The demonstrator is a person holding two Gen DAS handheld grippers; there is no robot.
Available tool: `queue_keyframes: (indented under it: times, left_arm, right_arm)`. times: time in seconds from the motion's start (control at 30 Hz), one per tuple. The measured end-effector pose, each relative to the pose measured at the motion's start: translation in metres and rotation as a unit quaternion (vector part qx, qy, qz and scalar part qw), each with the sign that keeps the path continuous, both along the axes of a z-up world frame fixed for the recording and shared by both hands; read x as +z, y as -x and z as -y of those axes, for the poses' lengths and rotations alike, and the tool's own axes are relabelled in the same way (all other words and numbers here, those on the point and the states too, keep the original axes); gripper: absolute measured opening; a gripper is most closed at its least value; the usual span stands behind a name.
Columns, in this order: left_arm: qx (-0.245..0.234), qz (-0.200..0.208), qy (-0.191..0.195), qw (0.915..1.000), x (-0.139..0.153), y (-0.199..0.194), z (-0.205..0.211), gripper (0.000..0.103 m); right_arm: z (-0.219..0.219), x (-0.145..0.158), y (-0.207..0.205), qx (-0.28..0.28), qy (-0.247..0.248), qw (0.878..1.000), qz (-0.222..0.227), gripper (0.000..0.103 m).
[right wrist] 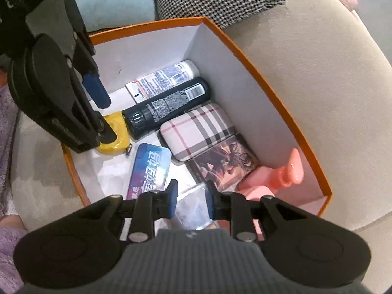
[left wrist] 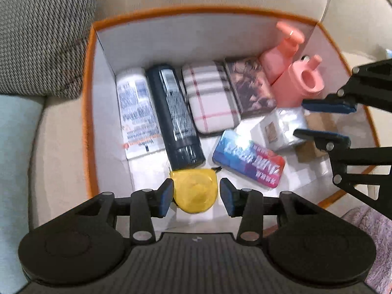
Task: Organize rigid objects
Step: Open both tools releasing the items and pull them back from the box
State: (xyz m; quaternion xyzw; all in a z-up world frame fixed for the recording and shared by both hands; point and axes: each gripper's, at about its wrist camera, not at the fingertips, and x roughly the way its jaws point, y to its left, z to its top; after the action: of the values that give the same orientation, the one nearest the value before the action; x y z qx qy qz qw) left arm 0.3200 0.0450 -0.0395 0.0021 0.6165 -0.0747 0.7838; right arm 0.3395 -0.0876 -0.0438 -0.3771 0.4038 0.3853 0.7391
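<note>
- Your left gripper (left wrist: pixel 196 197) stood spread around the yellow tape measure (left wrist: pixel 196 191), pads seemingly clear of it, on the floor of the orange box (left wrist: pixel 87 98).
- Your right gripper (right wrist: pixel 189 199) hung slightly parted over the clear packet (right wrist: pixel 191 208); no pinch was visible.
- You did well to lift straight up, clear of the dark bottle (left wrist: pixel 175 117).
</note>
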Motion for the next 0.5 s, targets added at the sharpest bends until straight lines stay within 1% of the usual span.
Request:
queue_keyframes:
  times: [0.1, 0.2, 0.27, 0.3, 0.43, 0.5]
  left_arm:
    - [-0.004, 0.049, 0.005, 0.9988, 0.020, 0.012, -0.002, 0.052]
    - [-0.011, 0.103, 0.009, 0.9946, 0.039, 0.026, -0.001, 0.052]
    - [-0.016, 0.146, 0.006, 0.9892, 0.053, 0.039, -0.001, 0.052]
    - [-0.019, 0.170, 0.004, 0.9853, 0.060, 0.048, 0.000, 0.052]
    - [-0.027, 0.233, -0.001, 0.9720, 0.078, 0.074, 0.004, 0.052]
    - [-0.028, 0.260, -0.004, 0.9652, 0.088, 0.087, 0.005, 0.053]
  right_arm:
    - [0.006, 0.012, 0.005, -0.014, -0.012, 1.000, 0.002, 0.027]
    - [0.012, 0.025, 0.009, -0.041, -0.031, 0.999, 0.002, 0.028]
    - [0.018, 0.035, 0.016, -0.068, -0.051, 0.996, -0.003, 0.029]
    - [0.020, 0.039, 0.020, -0.079, -0.060, 0.995, -0.004, 0.031]
    - [0.031, 0.053, 0.043, -0.130, -0.102, 0.986, 0.000, 0.034]
    - [0.038, 0.058, 0.056, -0.157, -0.123, 0.980, 0.000, 0.036]
